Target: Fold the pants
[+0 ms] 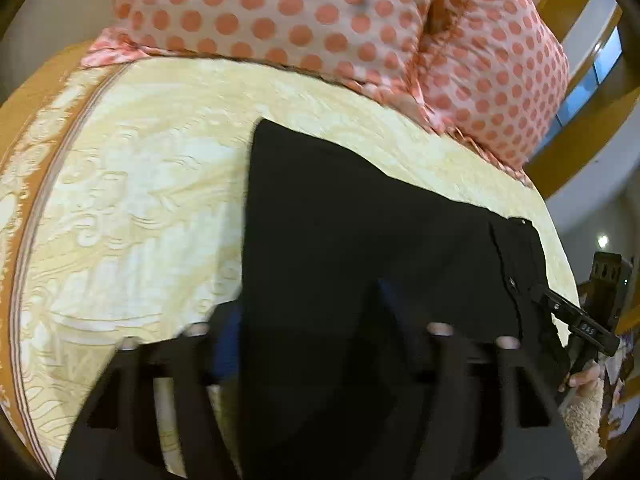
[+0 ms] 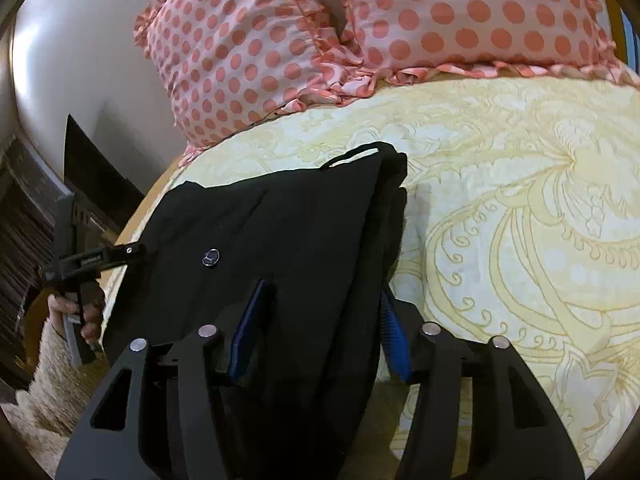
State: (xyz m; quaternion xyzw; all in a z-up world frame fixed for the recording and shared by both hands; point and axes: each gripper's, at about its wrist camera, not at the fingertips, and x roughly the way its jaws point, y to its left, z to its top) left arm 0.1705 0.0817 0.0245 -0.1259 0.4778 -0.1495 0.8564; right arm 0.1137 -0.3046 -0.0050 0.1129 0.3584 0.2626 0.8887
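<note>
Black pants (image 1: 360, 220) lie across a cream and yellow patterned bed cover (image 1: 140, 200). My left gripper (image 1: 308, 316) has its blue-padded fingers spread, with black cloth filling the gap between them. The pants also show in the right wrist view (image 2: 288, 232), with a metal button (image 2: 210, 257) facing up. My right gripper (image 2: 320, 304) likewise has cloth lying between its parted blue pads (image 2: 394, 332). The other gripper shows at each view's edge, in the left wrist view (image 1: 576, 316) and in the right wrist view (image 2: 92, 258), touching the pants' border.
Two pink pillows with orange dots (image 1: 320, 16) lie at the head of the bed, also in the right wrist view (image 2: 360, 32). A white wall (image 2: 72, 60) and a dark headboard stand to the left. A fuzzy beige sleeve (image 2: 52, 368) holds the other gripper.
</note>
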